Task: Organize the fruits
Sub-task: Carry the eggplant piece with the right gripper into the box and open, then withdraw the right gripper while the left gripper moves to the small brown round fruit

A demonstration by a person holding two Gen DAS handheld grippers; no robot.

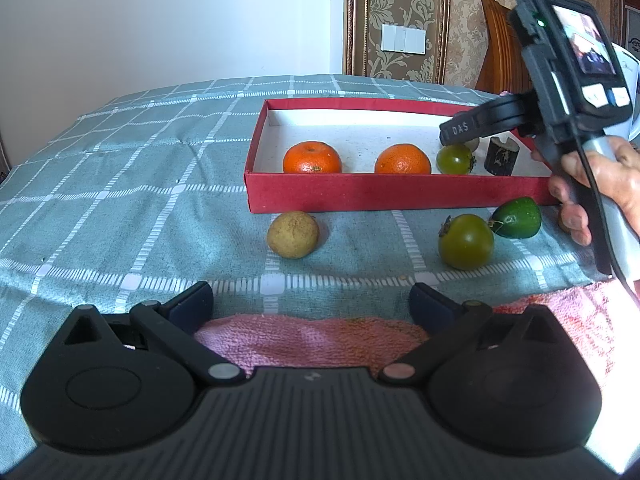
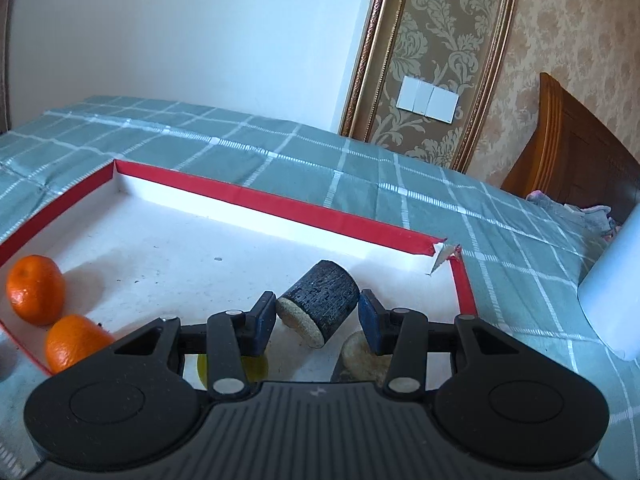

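A red box (image 1: 380, 192) with a white floor holds two oranges (image 1: 312, 158) (image 1: 403, 159), a green fruit (image 1: 454, 158) and a small tan fruit (image 1: 473, 143). My right gripper (image 2: 318, 308) hangs over the box's right end, shut on a dark cylindrical piece (image 2: 320, 304) with a pale cut end, held tilted between the blue pads. The left wrist view shows that piece (image 1: 501, 158) beside the right gripper's finger (image 1: 460, 128). In front of the box lie a tan round fruit (image 1: 293, 235), a green round fruit (image 1: 466, 242) and a green oval fruit (image 1: 517, 217). My left gripper (image 1: 310, 300) is open and holds nothing.
A green checked cloth (image 1: 120, 200) covers the table. A pink towel (image 1: 320, 340) lies at the near edge under my left gripper. A person's hand (image 1: 592, 184) holds the right gripper. A white object (image 2: 612, 292) stands right of the box, and a wooden chair (image 2: 572, 152) is behind.
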